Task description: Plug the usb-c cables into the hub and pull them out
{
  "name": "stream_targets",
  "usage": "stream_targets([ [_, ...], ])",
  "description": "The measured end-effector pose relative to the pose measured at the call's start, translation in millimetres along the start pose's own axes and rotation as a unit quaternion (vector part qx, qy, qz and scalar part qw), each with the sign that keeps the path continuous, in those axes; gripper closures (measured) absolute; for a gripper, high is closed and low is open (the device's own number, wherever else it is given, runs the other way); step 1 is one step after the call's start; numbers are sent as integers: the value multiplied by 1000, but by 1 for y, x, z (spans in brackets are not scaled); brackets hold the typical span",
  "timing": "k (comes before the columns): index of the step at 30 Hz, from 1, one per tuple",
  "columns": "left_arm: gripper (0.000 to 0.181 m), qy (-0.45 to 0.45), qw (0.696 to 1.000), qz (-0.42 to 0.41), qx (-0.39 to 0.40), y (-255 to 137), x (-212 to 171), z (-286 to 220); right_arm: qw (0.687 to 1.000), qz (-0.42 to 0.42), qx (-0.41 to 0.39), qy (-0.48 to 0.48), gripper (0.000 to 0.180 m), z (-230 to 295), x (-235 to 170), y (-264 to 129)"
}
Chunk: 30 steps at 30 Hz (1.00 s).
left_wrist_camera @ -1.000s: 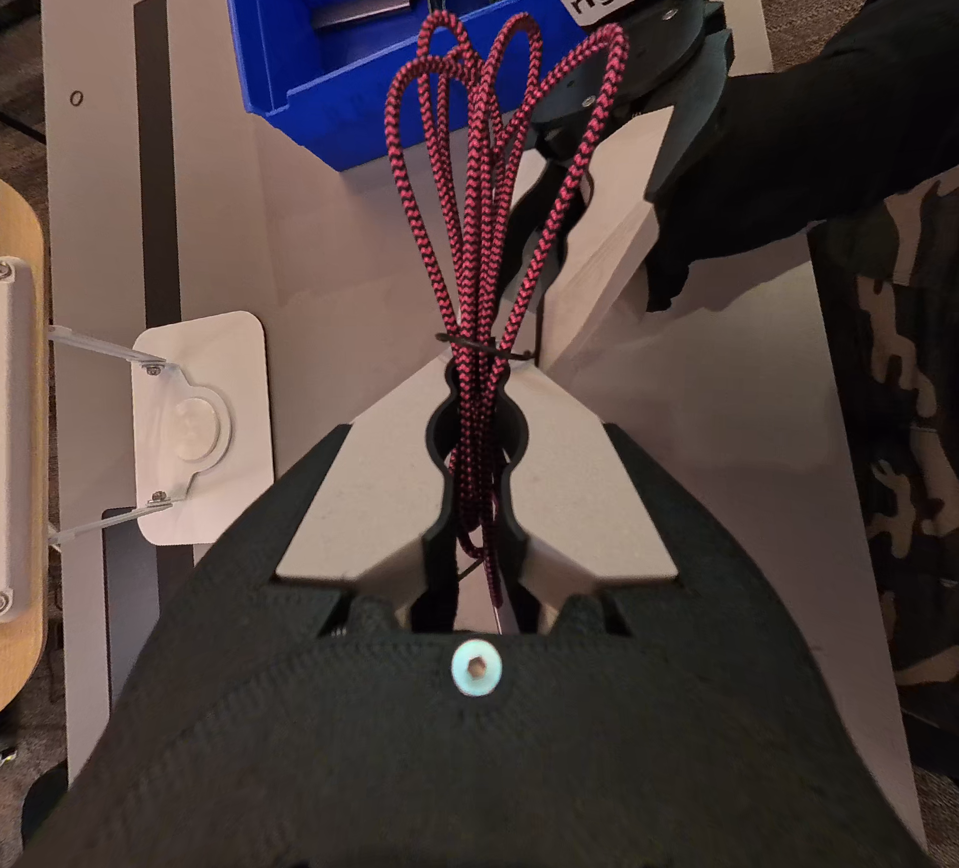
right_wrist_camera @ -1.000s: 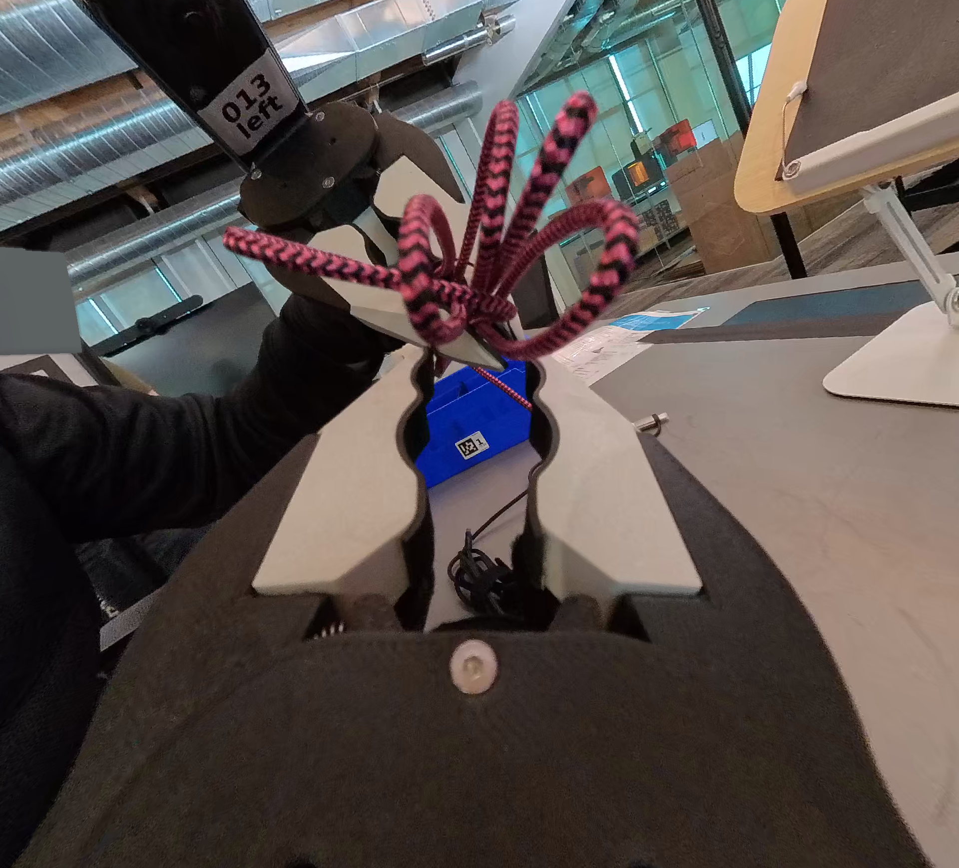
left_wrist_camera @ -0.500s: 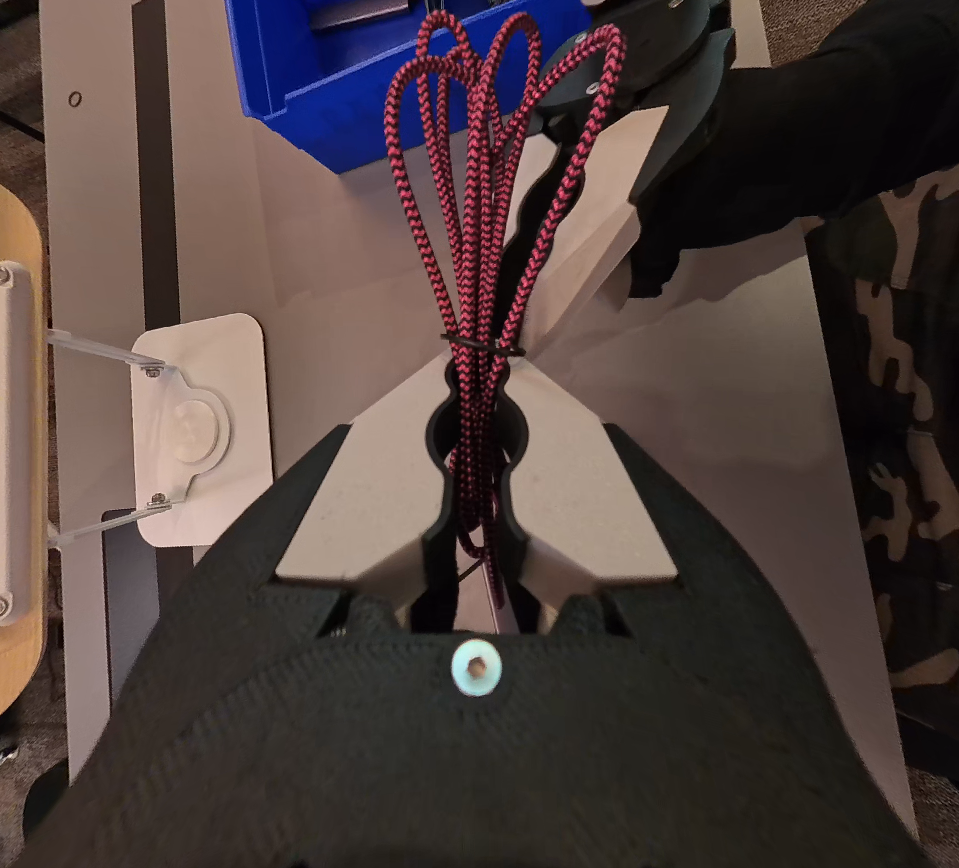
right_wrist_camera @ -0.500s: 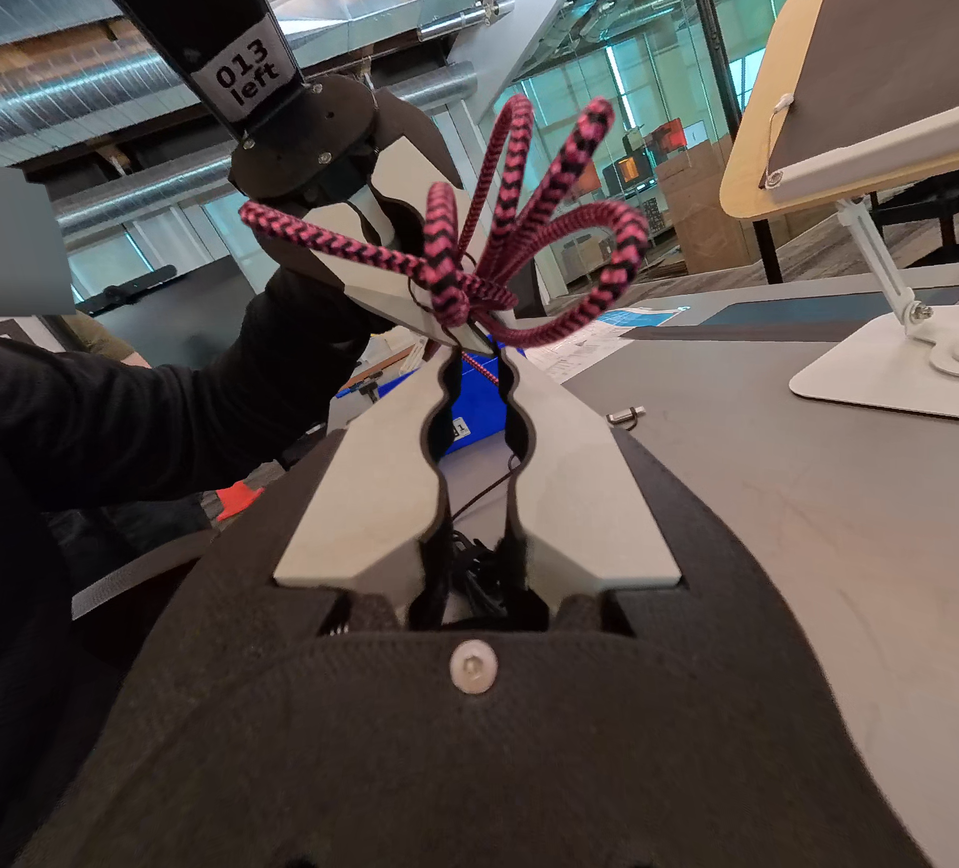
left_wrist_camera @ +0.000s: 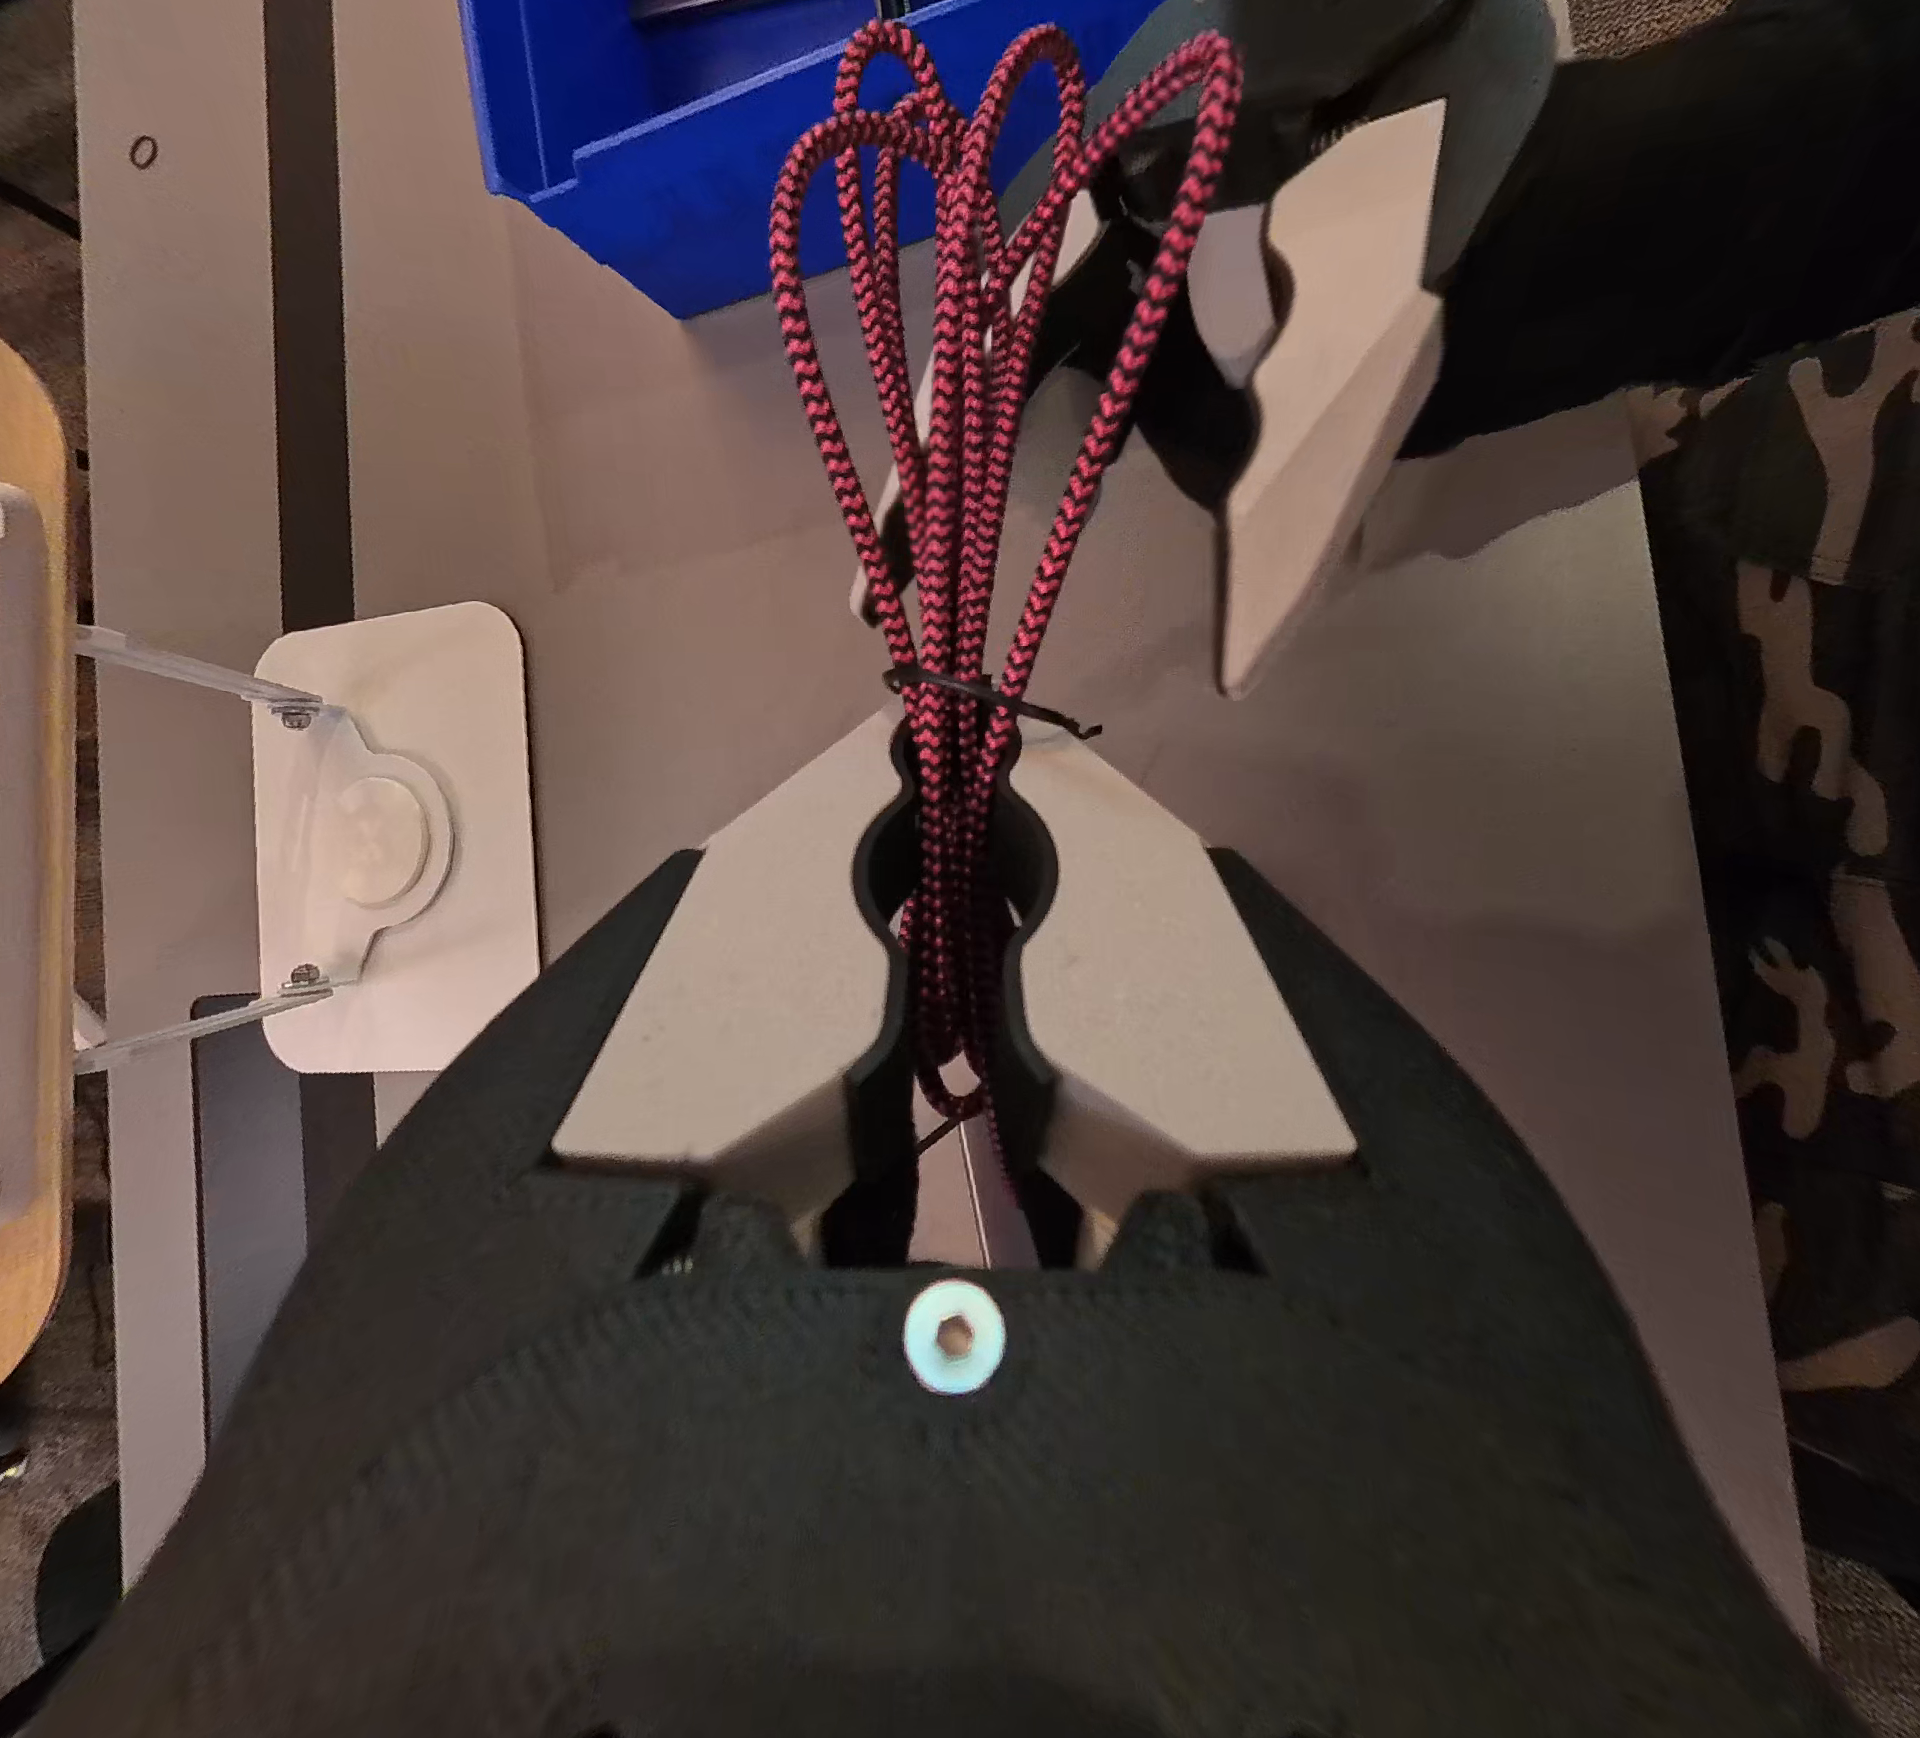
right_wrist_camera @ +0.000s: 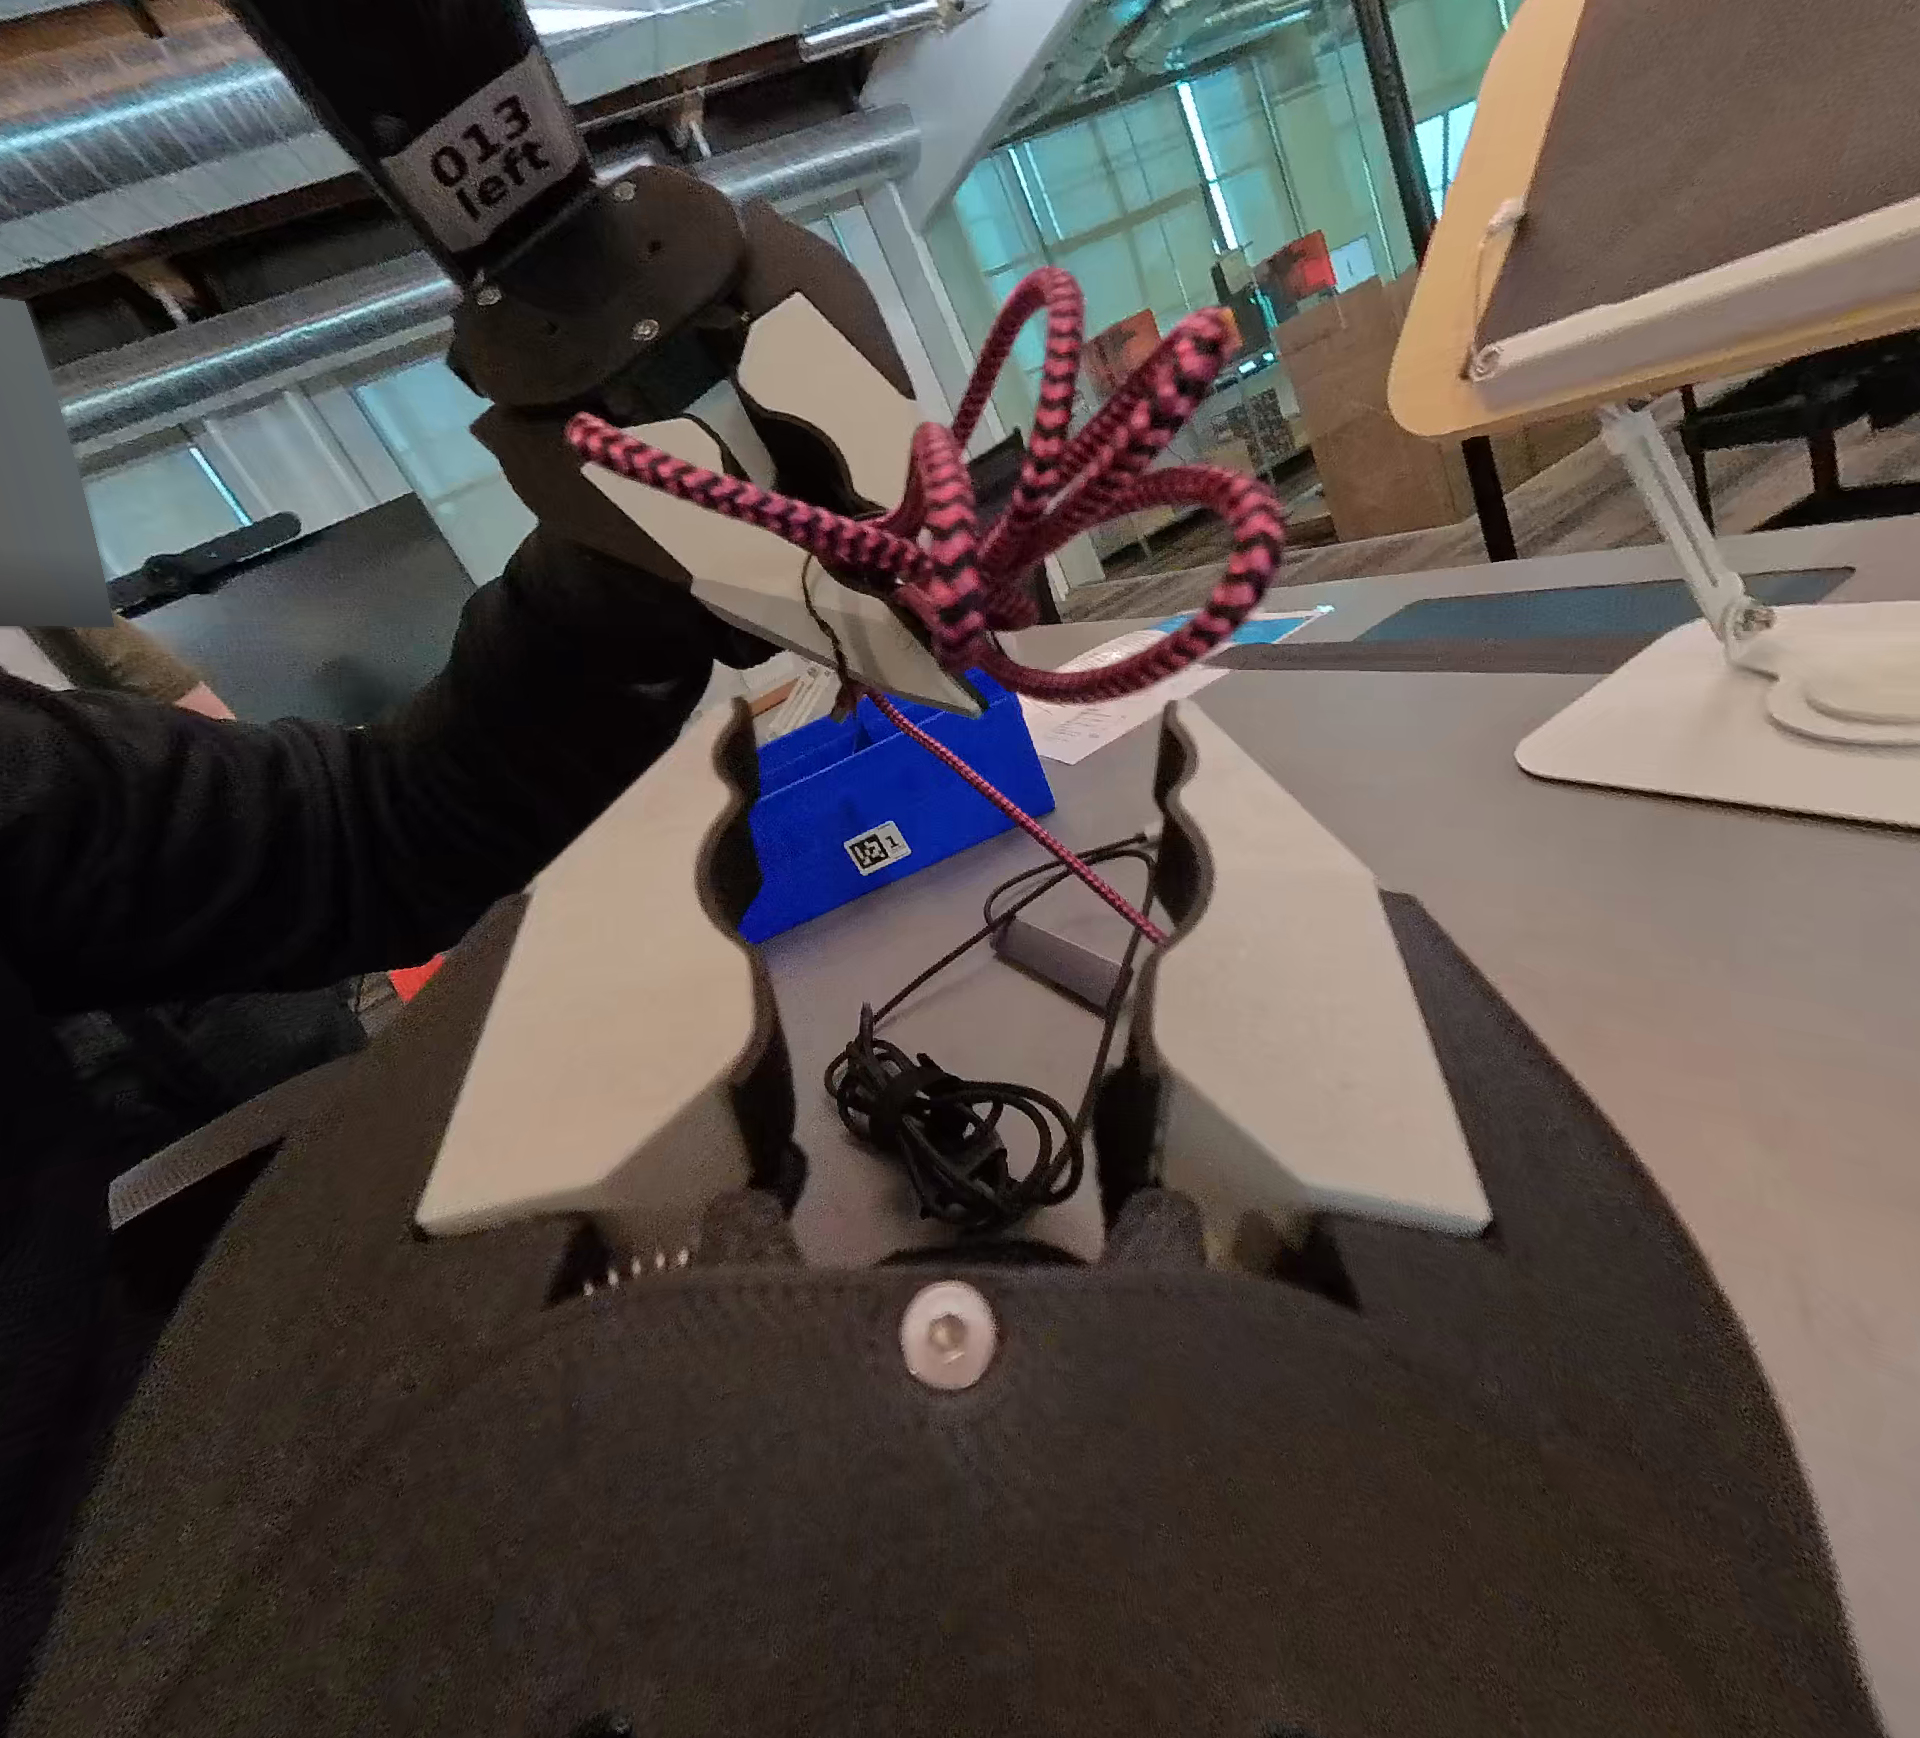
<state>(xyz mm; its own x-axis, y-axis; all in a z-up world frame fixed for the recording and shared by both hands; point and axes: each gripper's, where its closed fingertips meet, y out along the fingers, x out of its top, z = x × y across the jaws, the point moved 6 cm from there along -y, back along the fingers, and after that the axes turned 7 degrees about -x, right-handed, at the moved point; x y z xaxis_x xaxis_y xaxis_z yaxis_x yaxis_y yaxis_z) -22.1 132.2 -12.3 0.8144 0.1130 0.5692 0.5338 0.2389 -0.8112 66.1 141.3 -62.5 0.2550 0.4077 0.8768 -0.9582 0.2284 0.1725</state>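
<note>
My left gripper (left_wrist_camera: 961, 738) is shut on a bundle of red-and-black braided cable (left_wrist_camera: 966, 358), bound by a thin black tie (left_wrist_camera: 987, 701), and holds it above the grey table (left_wrist_camera: 623, 441). The loops stick out past the fingertips. My right gripper (right_wrist_camera: 951, 753) is open and empty, just below the bundle (right_wrist_camera: 1039, 525); it also shows in the left wrist view (left_wrist_camera: 1049, 639). Between its fingers I see a grey hub (right_wrist_camera: 1060, 956) on the table and a coiled black cable (right_wrist_camera: 945, 1138). One red strand hangs from the bundle toward the hub; its end is hidden.
A blue bin (left_wrist_camera: 665, 78) with a grey block and more cables stands at the far side, also in the right wrist view (right_wrist_camera: 894, 815). A white stand base (left_wrist_camera: 395, 836) carries a tilted board at the left. Papers (right_wrist_camera: 1122, 701) lie beyond the bin.
My right gripper, almost shut at the bundle's tie half a second ago, has opened wide and drawn back from the bundle. My left gripper still holds the bundle in the same place.
</note>
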Motion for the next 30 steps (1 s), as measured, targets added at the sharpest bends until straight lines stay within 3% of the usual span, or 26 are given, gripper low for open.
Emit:
stream_targets([
  [4, 176, -2, 1000, 3, 2, 3, 2, 0, 999, -30, 19, -1, 108, 8, 7, 6],
  [8, 176, -7, 1000, 3, 9, 5, 5, -1, 999, -33, 34, 17, 127, 10, 5, 13],
  [21, 176, -18, 999, -16, -26, 3, 9, -5, 998, -38, 50, 22, 155, 1, 6, 1],
  [27, 176, -19, 999, -11, -30, 5, 8, -6, 998, -36, 45, 13, 159, 0, 3, -2],
  [28, 176, -19, 999, -7, -26, 5, 7, -5, 998, -39, 49, 10, 176, 0, 4, -4],
  [30, 176, -20, 999, -10, -32, 6, 8, -6, 998, -40, 51, 5, 179, 0, 3, -6],
])
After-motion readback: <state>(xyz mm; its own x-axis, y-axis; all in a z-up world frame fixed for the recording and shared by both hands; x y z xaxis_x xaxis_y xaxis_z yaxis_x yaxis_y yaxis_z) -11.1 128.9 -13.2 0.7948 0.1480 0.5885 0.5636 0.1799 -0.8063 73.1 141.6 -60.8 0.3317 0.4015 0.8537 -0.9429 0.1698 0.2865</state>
